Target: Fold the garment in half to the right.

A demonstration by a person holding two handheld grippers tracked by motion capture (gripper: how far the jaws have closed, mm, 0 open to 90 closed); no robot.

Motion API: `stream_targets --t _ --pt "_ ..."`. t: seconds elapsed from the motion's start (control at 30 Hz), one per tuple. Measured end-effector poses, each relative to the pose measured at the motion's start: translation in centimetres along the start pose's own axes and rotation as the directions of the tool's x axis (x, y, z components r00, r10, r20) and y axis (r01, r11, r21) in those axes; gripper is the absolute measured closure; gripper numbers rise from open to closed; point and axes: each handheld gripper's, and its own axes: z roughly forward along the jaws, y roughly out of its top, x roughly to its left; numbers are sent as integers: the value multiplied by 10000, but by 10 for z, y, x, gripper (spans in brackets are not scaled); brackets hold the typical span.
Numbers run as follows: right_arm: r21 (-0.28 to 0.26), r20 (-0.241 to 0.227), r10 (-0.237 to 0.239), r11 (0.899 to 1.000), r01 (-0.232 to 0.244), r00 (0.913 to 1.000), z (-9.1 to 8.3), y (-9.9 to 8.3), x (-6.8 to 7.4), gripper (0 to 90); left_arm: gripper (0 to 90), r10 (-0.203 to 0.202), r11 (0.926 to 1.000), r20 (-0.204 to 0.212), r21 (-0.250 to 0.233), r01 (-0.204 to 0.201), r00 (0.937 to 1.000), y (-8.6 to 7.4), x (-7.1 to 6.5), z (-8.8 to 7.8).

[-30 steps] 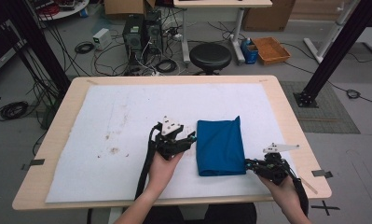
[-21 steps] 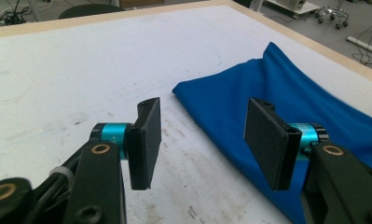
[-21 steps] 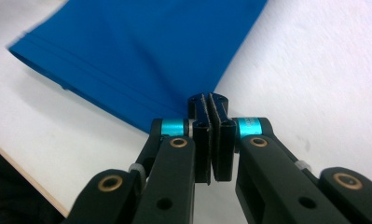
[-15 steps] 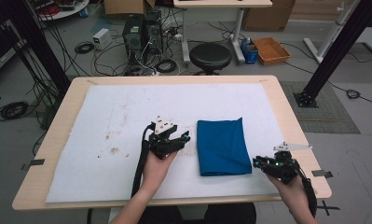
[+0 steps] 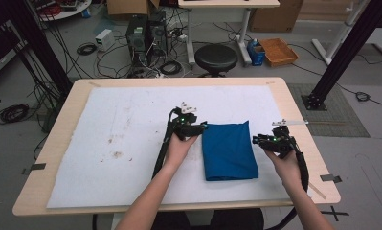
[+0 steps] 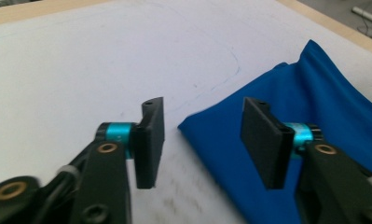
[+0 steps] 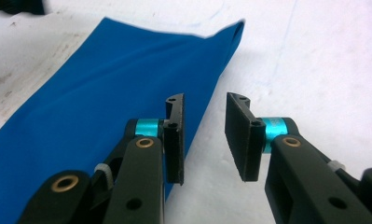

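A folded blue cloth [image 5: 228, 151] lies flat on the white sheet [image 5: 131, 120], right of the middle. My left gripper [image 5: 204, 126] points right at the cloth's far left corner. Its jaws have just been closing, and in the left gripper view the left gripper [image 6: 202, 106] stands open with the corner of the blue cloth [image 6: 286, 107] low between the pads, not pressed. My right gripper [image 5: 255, 140] points left at the cloth's right edge. Its jaws have just been opening, and the right gripper [image 7: 205, 100] holds nothing, with the edge of the blue cloth [image 7: 104, 84] under its left jaw.
The white sheet covers most of the wooden table [image 5: 298, 124] and has brown stains [image 5: 114, 154] at its left. Behind the table stand a black stool [image 5: 216, 57], computer cases [image 5: 145, 31] with cables, and a black frame leg [image 5: 332, 52].
The left gripper has moved right and away from the person, to the cloth's far left corner. The right gripper has moved from the cloth's near right corner farther along its right edge.
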Motion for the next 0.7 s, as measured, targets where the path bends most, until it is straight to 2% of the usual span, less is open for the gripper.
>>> stream_targets --t 0.1,0.2,0.23,0.27,0.33,0.37,0.43,0.5,0.6,0.63,0.67,0.7 --pt "160 -189 20 9999 -17 9998 3 -7 3 690 577 231 9976 138 647 -240 9996 8 -3 25" --pt "325 -95 -142 9994 145 9999 5 -12 7 681 619 653 9897 -40 1281 -643 9979 11 -8 45" --pt "366 -46 -156 9992 158 9999 6 -13 7 684 652 898 9853 -217 1478 -856 9957 10 -9 48" --pt "467 -40 -117 9988 119 9999 8 -15 6 712 702 1093 9818 -404 1606 -1015 9932 8 -10 50" --pt "713 18 -255 9971 253 9997 12 -18 4 827 783 1192 9772 -447 1820 -1093 9919 6 -10 53" --pt "821 -12 -383 9959 383 9993 14 -20 4 888 816 1100 9789 -373 1773 -1018 9932 5 -8 53" --pt "961 23 -455 9943 451 9990 14 -23 4 900 873 1158 9784 -516 1782 -1049 9919 6 -7 51" --pt "992 100 -528 9937 516 9986 12 -23 3 900 878 1145 9787 -564 1775 -1029 9918 6 -7 50" --pt "499 59 -330 9982 326 9994 5 -21 0 900 878 952 9845 -484 1527 -868 9943 5 -7 48" --pt "176 -165 -195 9997 198 9997 3 -20 -2 785 878 965 9840 -396 1542 -893 9945 5 -6 47" --pt "-44 -171 76 10000 -77 9998 2 -19 -3 681 877 942 9842 -401 1542 -870 9947 4 -6 47" --pt "-20 -304 400 9992 -401 9987 3 -18 -4 635 877 906 9844 -408 1547 -833 9950 3 -6 48"
